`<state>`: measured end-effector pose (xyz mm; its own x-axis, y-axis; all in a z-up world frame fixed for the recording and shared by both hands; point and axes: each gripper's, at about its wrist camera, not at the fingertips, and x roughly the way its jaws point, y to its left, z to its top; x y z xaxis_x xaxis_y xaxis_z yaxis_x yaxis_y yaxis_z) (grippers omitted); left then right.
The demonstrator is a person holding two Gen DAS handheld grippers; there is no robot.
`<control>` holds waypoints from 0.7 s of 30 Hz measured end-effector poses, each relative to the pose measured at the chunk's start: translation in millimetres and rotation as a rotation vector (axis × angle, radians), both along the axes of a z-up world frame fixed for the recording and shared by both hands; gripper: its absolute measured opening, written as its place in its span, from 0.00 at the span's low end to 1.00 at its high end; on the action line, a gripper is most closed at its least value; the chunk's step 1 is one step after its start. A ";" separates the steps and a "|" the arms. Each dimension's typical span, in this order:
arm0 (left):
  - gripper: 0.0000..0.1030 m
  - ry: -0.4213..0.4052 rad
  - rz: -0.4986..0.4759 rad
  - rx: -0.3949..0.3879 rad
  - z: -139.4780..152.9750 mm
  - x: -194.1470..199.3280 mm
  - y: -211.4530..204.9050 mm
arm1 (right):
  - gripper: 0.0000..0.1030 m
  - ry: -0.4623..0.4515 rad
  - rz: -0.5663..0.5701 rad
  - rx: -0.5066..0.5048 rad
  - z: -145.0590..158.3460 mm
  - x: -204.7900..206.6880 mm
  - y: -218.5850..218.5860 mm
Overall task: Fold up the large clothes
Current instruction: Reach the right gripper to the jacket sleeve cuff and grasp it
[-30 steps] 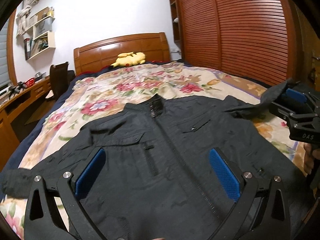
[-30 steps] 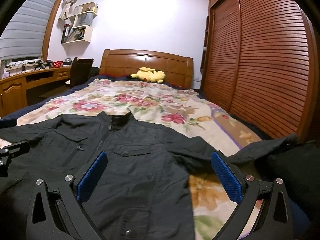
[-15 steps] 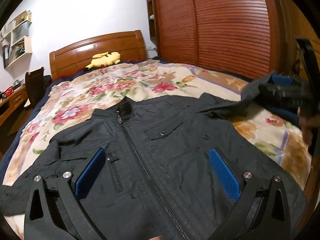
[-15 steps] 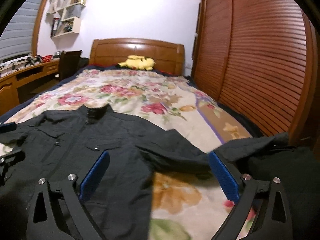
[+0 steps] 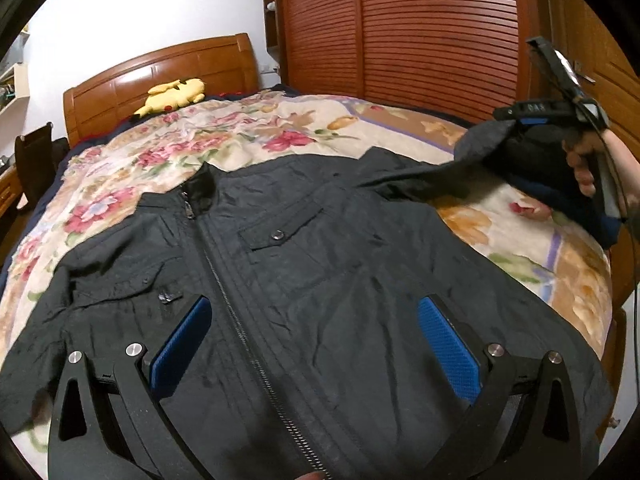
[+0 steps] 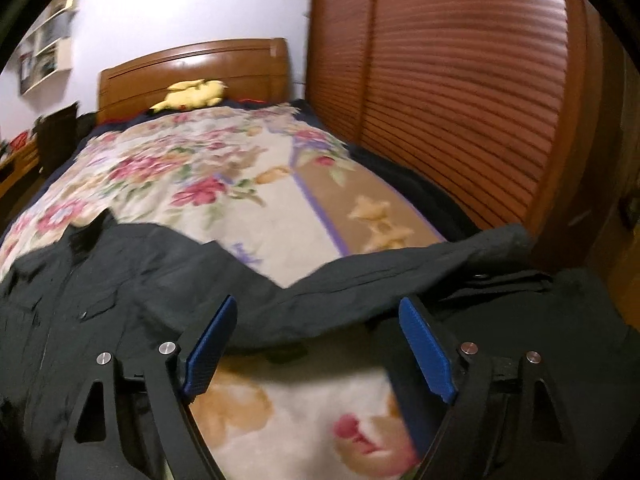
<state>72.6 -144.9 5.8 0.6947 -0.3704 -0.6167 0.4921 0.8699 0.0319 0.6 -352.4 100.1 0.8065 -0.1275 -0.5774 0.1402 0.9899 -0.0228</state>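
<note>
A black jacket (image 5: 304,280) lies front-up, zipped, spread on the floral bedspread (image 5: 168,148). The left gripper (image 5: 314,340) hovers over its chest with jaws wide apart, gripping nothing. The right gripper (image 6: 316,344), its jaws just narrowing but not clamped, straddles the lifted sleeve (image 6: 380,280) near the bed's right edge

A wide bed (image 5: 560,280) with a glossy brown wooden headboard (image 5: 160,72) carries a cream bedspread printed with pink and orange flowers (image 5: 200,136). A black zip-front jacket with snap chest pockets (image 5: 320,272) lies spread face-up across the near half, collar toward the headboard. A yellow plush toy (image 5: 174,94) rests at the bed's head, well apart from the jacket.
</note>
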 end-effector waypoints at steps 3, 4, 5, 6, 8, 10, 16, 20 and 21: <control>1.00 0.033 -0.022 -0.015 -5.2 -0.1 -3.3 | 0.82 0.028 -0.046 0.020 3.9 4.7 -7.5; 1.00 0.036 -0.023 -0.012 -6.7 -0.2 -4.6 | 0.82 0.033 -0.061 0.022 6.3 7.1 -8.3; 1.00 0.035 -0.023 -0.007 -8.0 -0.8 -5.8 | 0.82 0.037 -0.077 0.021 8.9 7.5 -7.4; 1.00 0.036 -0.024 0.000 -9.7 -0.5 -6.6 | 0.82 0.046 -0.101 0.018 11.5 7.9 -7.1; 1.00 0.043 -0.022 0.010 -13.5 1.1 -7.2 | 0.82 0.060 -0.139 0.036 10.7 12.6 -13.3; 1.00 0.056 -0.019 0.009 -17.4 4.1 -6.2 | 0.82 0.073 -0.146 0.089 9.7 14.3 -17.9; 1.00 0.085 -0.009 -0.011 -20.7 7.1 2.5 | 0.80 0.110 -0.174 0.101 11.5 13.8 -5.2; 1.00 0.080 0.009 -0.009 -19.3 8.4 9.0 | 0.41 0.147 -0.195 0.061 8.5 11.4 12.0; 1.00 0.081 0.010 -0.009 -19.4 9.3 10.3 | 0.29 0.148 -0.198 0.049 8.3 6.7 17.8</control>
<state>81.9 -134.7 -13.6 0.6467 -0.3697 -0.6672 0.4840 0.8749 -0.0156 7.3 -334.6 108.4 0.6751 -0.2431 -0.6965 0.3298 0.9440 -0.0098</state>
